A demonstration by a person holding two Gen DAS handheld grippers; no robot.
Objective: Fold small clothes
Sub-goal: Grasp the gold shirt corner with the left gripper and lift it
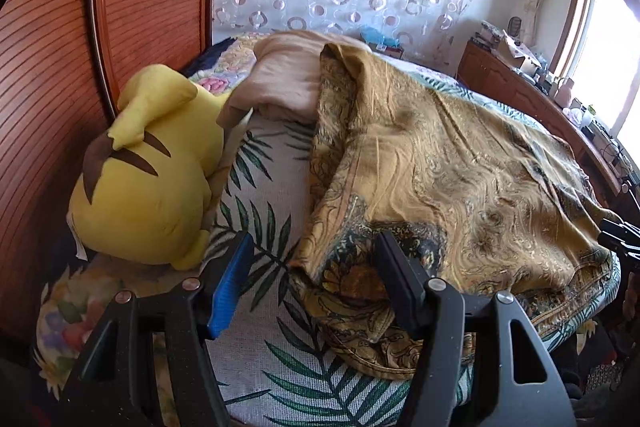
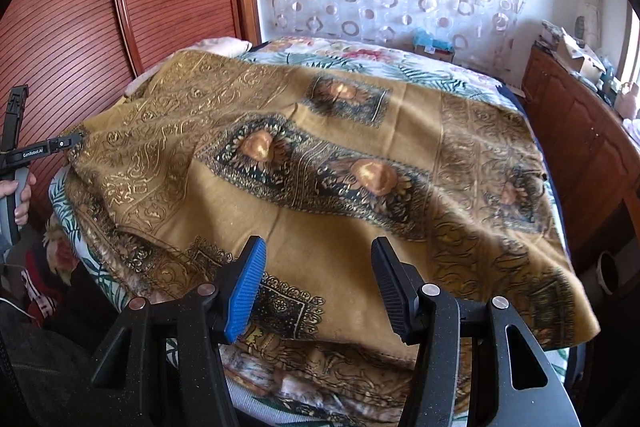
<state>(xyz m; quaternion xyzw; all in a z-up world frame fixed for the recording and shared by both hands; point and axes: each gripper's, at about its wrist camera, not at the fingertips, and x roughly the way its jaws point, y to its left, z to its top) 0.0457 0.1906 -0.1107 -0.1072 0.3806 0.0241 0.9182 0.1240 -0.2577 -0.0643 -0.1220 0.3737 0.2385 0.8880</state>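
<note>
A golden-brown cloth with dark ornate panels lies spread over the bed, its near edge doubled over itself. In the left wrist view its rumpled left corner reaches between the fingers of my left gripper, which stands open; the pads do not press on the cloth. The right wrist view shows that gripper side-on at the cloth's left corner, a hand on its handle. My right gripper hovers open just above the cloth's near edge, holding nothing.
A yellow plush toy lies on the leaf-print sheet by the wooden headboard. A beige folded blanket sits behind the cloth. A wooden cabinet with clutter runs along the bed's right side.
</note>
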